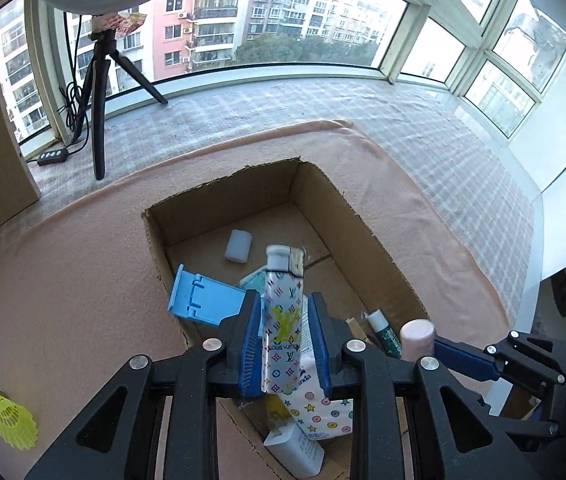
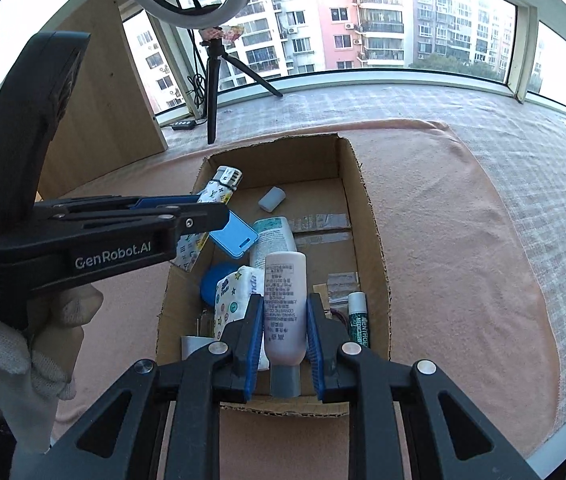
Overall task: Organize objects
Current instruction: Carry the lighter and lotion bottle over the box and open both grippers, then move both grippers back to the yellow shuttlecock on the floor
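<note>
A white lighter [image 1: 283, 320] with a coloured monogram print stands tilted between the pads of my left gripper [image 1: 285, 300], over the open cardboard box [image 1: 219, 184]. Its left side lies against the left pad; a thin gap shows at the right pad, so the jaws stand slightly open. My right gripper [image 2: 285, 300] is shut on a pale pink bottle [image 2: 285, 308] with a grey cap, held over the near end of the box [image 2: 375, 240]. From the right wrist view the left gripper [image 2: 213, 206] reaches in from the left, held by a gloved hand [image 2: 23, 360].
Inside the box lie a blue stand [image 1: 203, 300], a small white block [image 1: 238, 246], a star-print tissue pack [image 1: 323, 404], a green lip balm [image 2: 358, 316], a teal tube [image 2: 273, 240]. A yellow shuttlecock [image 1: 15, 424] lies on the pink cloth. A ring-light tripod [image 1: 99, 100] stands by the window.
</note>
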Demonstrator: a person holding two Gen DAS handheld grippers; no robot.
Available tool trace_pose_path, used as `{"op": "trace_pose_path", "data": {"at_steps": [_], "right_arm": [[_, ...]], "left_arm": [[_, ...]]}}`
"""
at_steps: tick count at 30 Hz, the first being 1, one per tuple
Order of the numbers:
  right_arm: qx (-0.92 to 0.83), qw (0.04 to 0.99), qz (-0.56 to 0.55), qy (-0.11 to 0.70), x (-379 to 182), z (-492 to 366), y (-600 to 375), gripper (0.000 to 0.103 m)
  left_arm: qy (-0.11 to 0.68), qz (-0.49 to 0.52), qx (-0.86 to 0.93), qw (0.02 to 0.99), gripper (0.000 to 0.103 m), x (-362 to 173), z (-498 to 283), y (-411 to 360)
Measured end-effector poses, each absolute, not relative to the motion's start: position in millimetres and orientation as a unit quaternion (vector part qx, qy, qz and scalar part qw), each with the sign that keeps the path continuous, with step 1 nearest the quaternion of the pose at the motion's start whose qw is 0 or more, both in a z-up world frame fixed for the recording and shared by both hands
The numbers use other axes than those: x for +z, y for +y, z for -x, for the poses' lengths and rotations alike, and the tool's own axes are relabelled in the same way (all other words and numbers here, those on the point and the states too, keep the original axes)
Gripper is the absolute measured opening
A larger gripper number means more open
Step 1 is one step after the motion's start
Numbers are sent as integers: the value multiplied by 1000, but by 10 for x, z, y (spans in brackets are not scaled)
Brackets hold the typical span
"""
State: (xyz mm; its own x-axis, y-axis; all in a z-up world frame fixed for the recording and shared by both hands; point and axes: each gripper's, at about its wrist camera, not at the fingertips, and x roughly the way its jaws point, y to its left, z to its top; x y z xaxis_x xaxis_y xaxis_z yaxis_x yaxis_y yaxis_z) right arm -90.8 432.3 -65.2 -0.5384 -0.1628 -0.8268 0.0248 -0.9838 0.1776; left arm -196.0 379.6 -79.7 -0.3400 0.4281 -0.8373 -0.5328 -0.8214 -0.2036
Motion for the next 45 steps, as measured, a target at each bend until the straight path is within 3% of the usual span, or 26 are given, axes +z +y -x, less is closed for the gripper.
{"op": "trace_pose_path", "data": {"at_steps": [1,4,17,36,45], "right_arm": [[-875,52,-477,-71,-650,911,4327,23],[-874,52,-477,-75,-655,908,4342,34],[-871,55,-480,-89,-635,871,4208,36],[-866,102,-485,-67,-584,754,3268,38],[-866,107,-486,-52,-583,716,2875,48]], "left_arm": [[53,493,817,294,41,-782,1960,3801],[54,490,821,289,41,-769,1962,3785],[43,491,832,253,41,-757,1874,3239],[12,524,844,115,41,-1085,1407,1232],[0,539,839,81,41,-1277,1332,636]]}}
